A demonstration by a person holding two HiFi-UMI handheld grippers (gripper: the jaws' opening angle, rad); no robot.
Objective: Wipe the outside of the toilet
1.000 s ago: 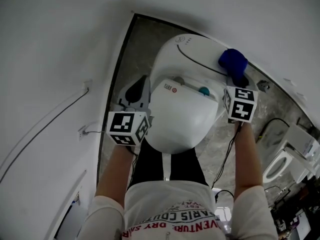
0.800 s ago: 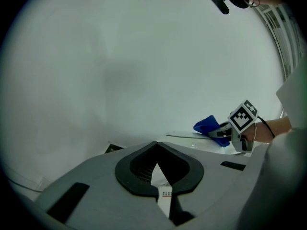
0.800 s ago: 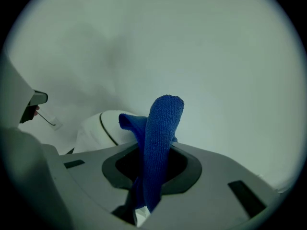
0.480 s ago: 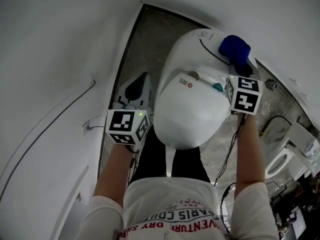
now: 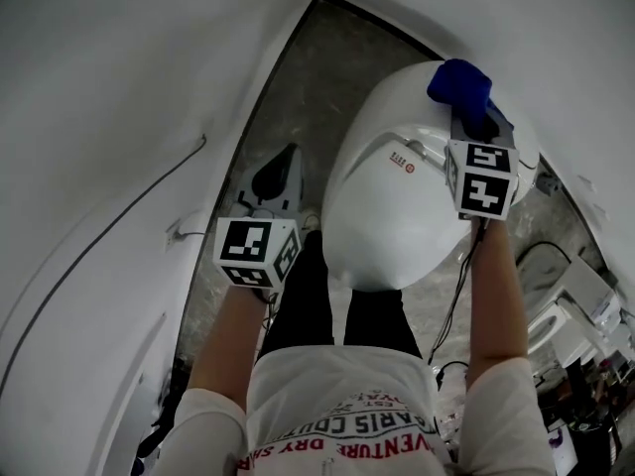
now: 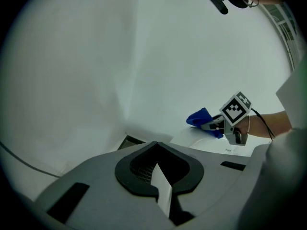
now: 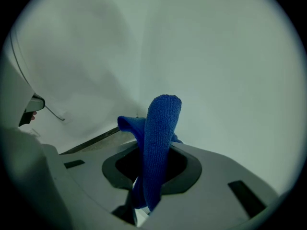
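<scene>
We see one toilet (image 5: 397,206), long way running from us to wall (image 5: 119,87). One blue cloth (image 5: 459,85), pinched in right gripper (image 5: 472,119) jaws. Left gripper (image 5: 281,167) jaws together, empty.

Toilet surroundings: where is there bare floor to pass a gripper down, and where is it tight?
Barest: the grey floor strip between the white wall and the toilet, ahead of the left gripper. Crowded: right of the toilet, past the right gripper with the blue cloth, cables and white fixtures fill the floor.
</scene>
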